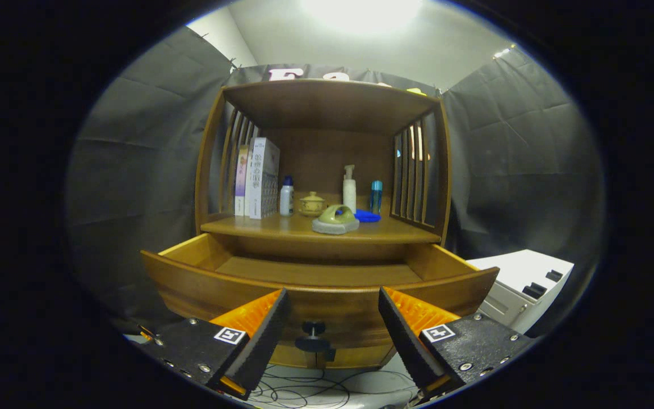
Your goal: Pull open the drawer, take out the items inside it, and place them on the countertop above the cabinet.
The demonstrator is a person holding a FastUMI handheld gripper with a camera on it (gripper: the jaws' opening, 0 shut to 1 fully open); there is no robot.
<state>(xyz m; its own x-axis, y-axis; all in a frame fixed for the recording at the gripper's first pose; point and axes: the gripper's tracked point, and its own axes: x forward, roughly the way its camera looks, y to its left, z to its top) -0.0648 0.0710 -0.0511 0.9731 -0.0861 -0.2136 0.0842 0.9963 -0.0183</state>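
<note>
Your hand-held gripper is spread wide, holding nothing; drawer at 12 o'clock stands open, its visible floor bare; knob sits between the fingers.

Drawer: warm brown wood, paler honey tone inside, dark round knob. Counter: same brown wood. On it: white box with fine grey-purple print; pink-purple box; white bottle with blue cap; tan lidded pot; white pump bottle; teal-blue bottle; olive-green brush on grey base; bright blue dish. White cabinet, black slots.
</note>
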